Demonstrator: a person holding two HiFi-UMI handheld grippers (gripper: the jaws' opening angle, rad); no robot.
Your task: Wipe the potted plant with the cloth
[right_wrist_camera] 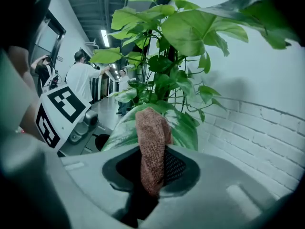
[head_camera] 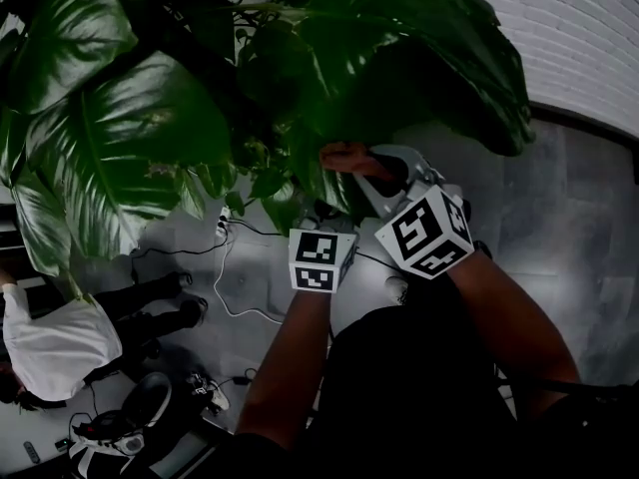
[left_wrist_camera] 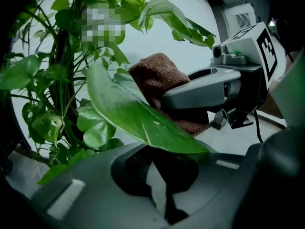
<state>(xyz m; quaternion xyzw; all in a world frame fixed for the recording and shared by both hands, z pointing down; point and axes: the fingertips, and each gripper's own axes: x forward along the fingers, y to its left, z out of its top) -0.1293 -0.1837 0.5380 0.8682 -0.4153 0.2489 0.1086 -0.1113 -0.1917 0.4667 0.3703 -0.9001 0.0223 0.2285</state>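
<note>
The potted plant [head_camera: 120, 138] fills the top of the head view with big dark green leaves. My right gripper [head_camera: 367, 173] reaches up among them, shut on a brown cloth [head_camera: 344, 156]. In the right gripper view the cloth [right_wrist_camera: 151, 137] stands upright out of the jaws, against a broad leaf [right_wrist_camera: 183, 125]. My left gripper [head_camera: 319, 216] sits just left of the right one. In its own view a long leaf [left_wrist_camera: 143, 123] slants across the jaws, which stand close together on its lower edge. The cloth [left_wrist_camera: 155, 78] presses on that leaf from behind.
A white brick wall [head_camera: 589, 38] runs at the upper right. A person in a white shirt [head_camera: 55, 347] sits low at the left, near cables [head_camera: 225, 257] on the grey floor. More people [right_wrist_camera: 88, 80] stand in the corridor behind the plant.
</note>
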